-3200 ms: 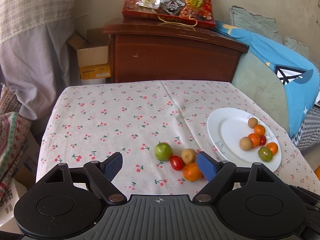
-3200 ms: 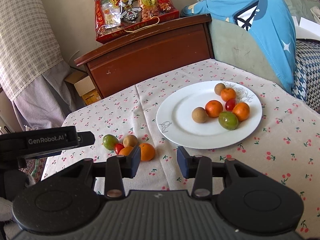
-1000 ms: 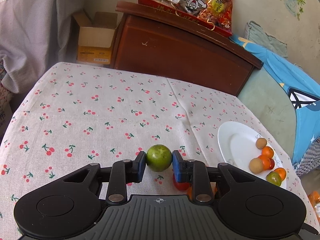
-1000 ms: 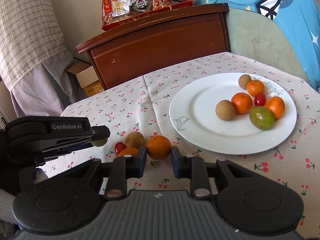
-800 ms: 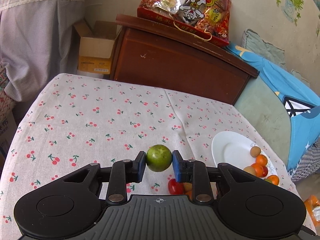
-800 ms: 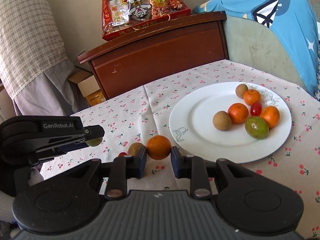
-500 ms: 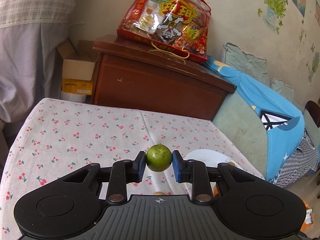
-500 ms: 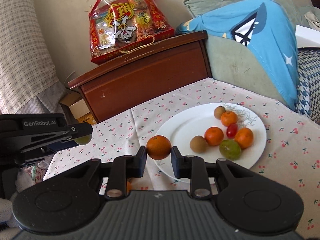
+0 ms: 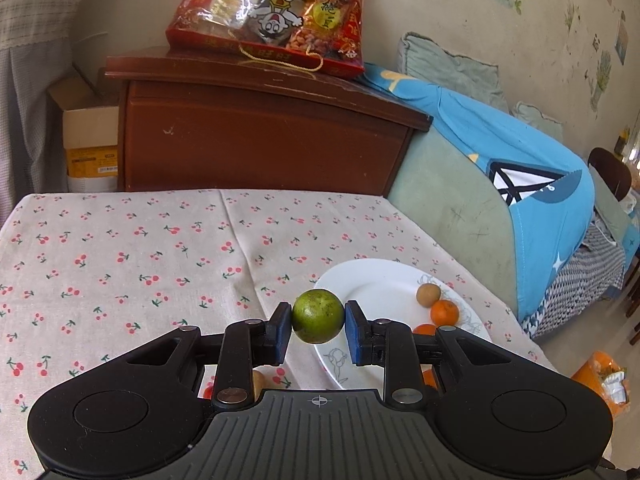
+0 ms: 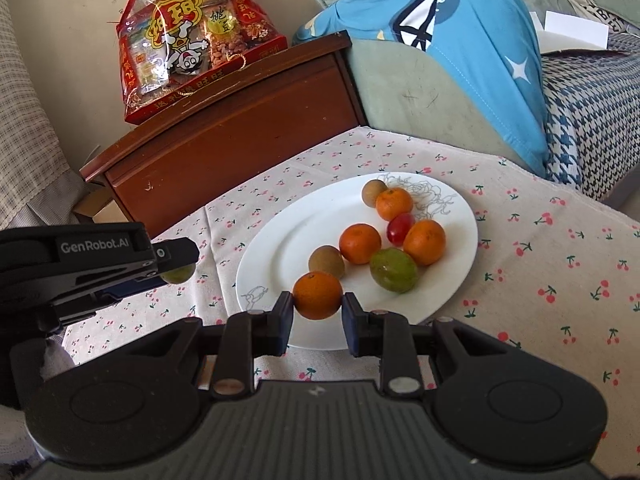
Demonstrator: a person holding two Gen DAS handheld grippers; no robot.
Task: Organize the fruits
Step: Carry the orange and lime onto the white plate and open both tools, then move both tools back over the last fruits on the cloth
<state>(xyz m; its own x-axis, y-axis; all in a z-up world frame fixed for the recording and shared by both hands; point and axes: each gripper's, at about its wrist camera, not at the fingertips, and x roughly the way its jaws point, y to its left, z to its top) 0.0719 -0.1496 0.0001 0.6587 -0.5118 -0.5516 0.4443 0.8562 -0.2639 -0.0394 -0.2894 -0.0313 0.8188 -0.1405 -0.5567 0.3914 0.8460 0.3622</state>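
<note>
Currently the right gripper (image 10: 317,313) is clamped on one orange fruit (image 10: 317,295) above the near rim of the white plate (image 10: 280,248); it is the nearer hand, with the open plate area ahead and left of it. The left gripper (image 9: 318,330) grips one green fruit (image 9: 318,316), with the plate ahead and to its right. The plate holds six fruits: three orange, two brown, one green, plus one red tomato.
</note>
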